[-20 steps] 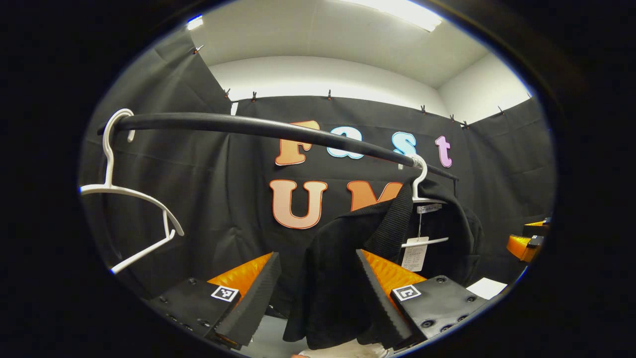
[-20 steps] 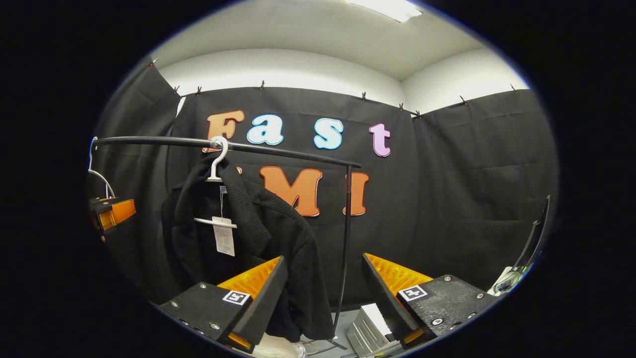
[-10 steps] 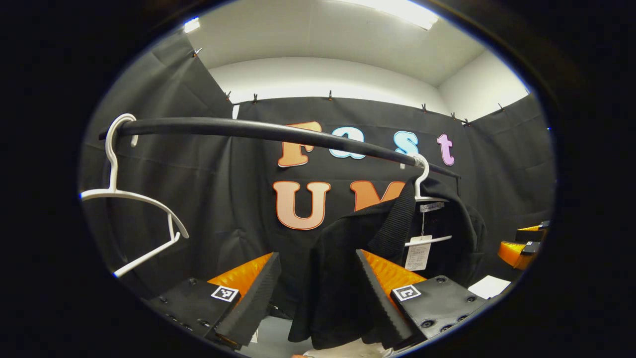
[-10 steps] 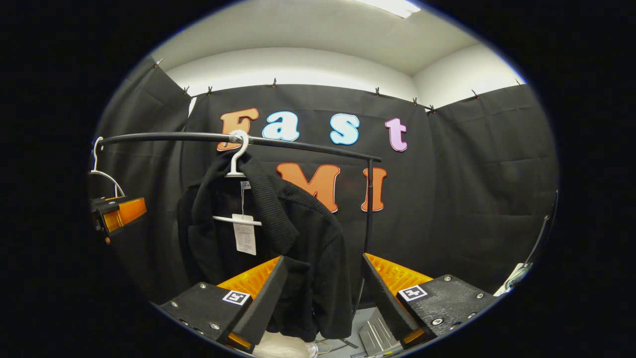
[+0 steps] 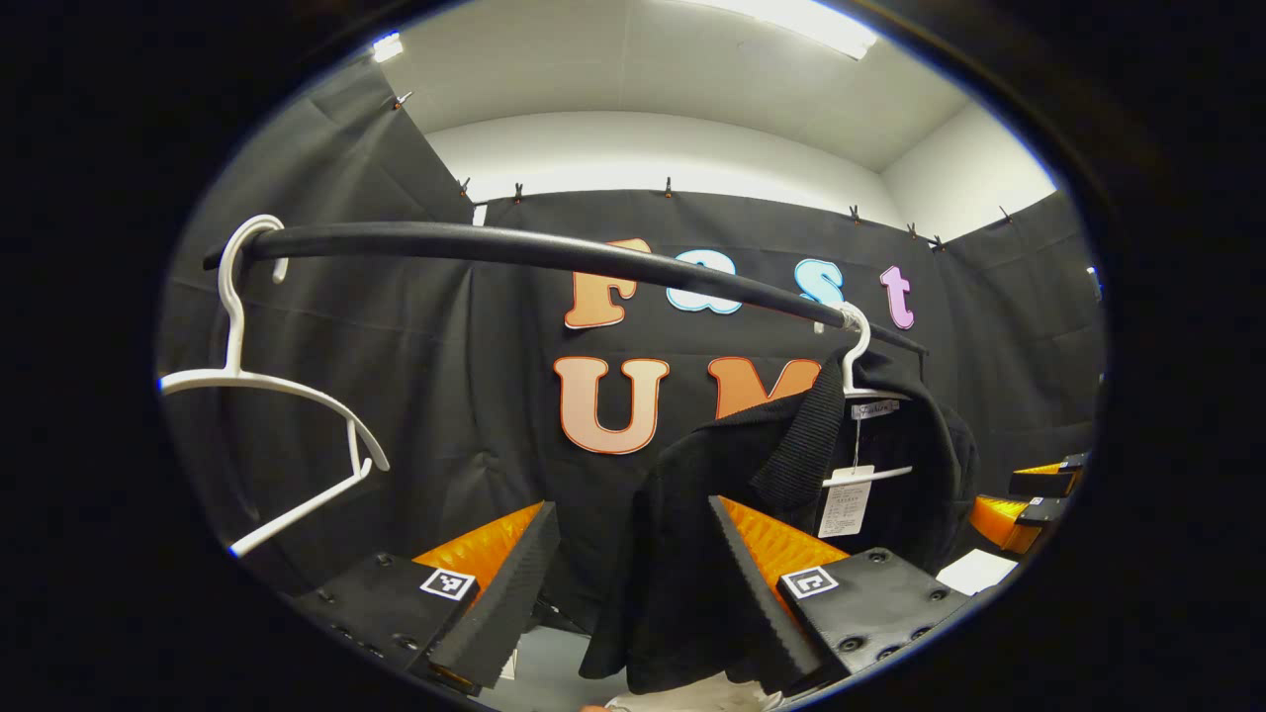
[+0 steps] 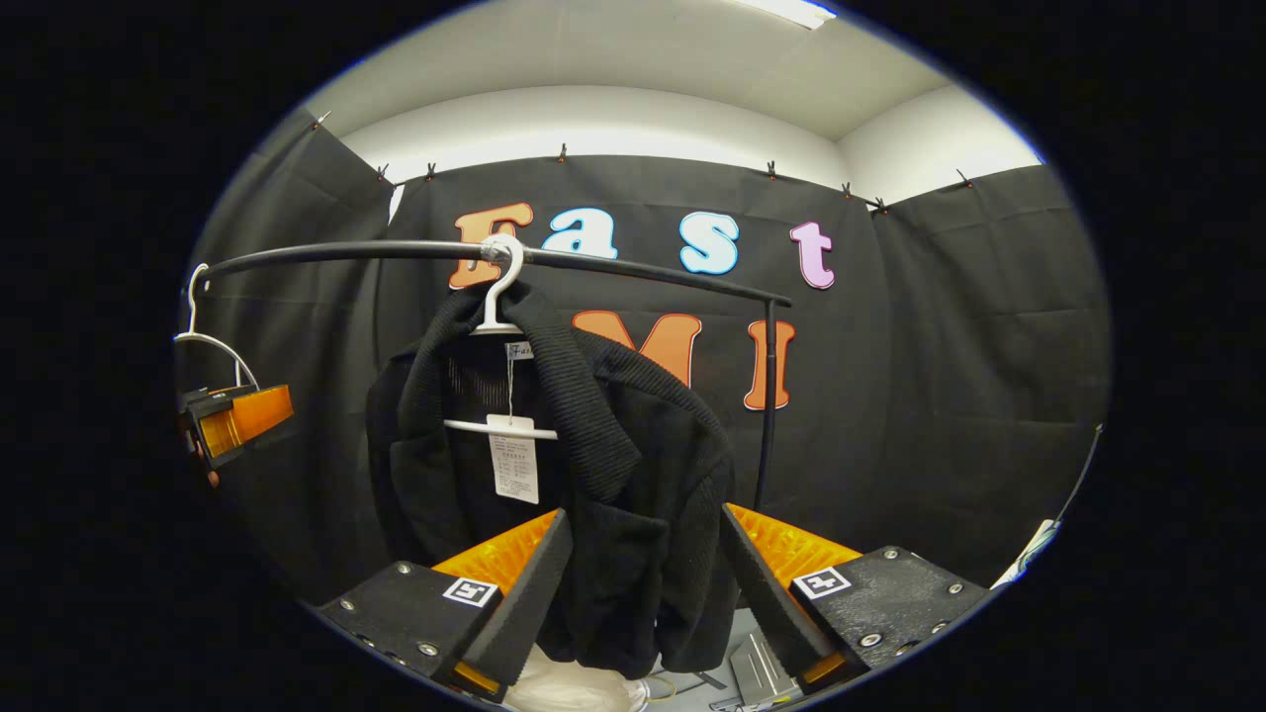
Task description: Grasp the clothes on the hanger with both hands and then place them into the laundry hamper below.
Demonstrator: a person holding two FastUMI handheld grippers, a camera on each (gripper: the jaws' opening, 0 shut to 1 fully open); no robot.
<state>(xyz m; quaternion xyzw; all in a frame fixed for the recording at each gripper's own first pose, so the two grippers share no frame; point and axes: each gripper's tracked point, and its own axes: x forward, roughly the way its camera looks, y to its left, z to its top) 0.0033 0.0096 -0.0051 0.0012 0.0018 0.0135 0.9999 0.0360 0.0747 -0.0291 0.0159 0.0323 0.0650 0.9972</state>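
Note:
A black knit jacket (image 6: 593, 475) hangs on a white hanger (image 6: 499, 287) from a black rail (image 6: 356, 252), with a paper tag (image 6: 514, 470) on its inside. In the left gripper view the same jacket (image 5: 682, 554) hangs at the right end of the rail (image 5: 514, 247). My left gripper (image 5: 633, 564) is open, the jacket's sleeve edge behind its right finger. My right gripper (image 6: 643, 569) is open, with the jacket's other side showing between its fingers, farther off. A bit of the white hamper (image 6: 574, 687) peeks out below the jacket.
An empty white hanger (image 5: 267, 396) hangs at the rail's left end. The rail's upright post (image 6: 767, 405) stands right of the jacket. The left gripper (image 6: 232, 420) appears at the left edge of the right gripper view. A metal object (image 6: 757, 672) lies on the floor.
The right gripper has swung left and closer, so the jacket now sits between its fingers. The left gripper drifted slightly left. Both stay open.

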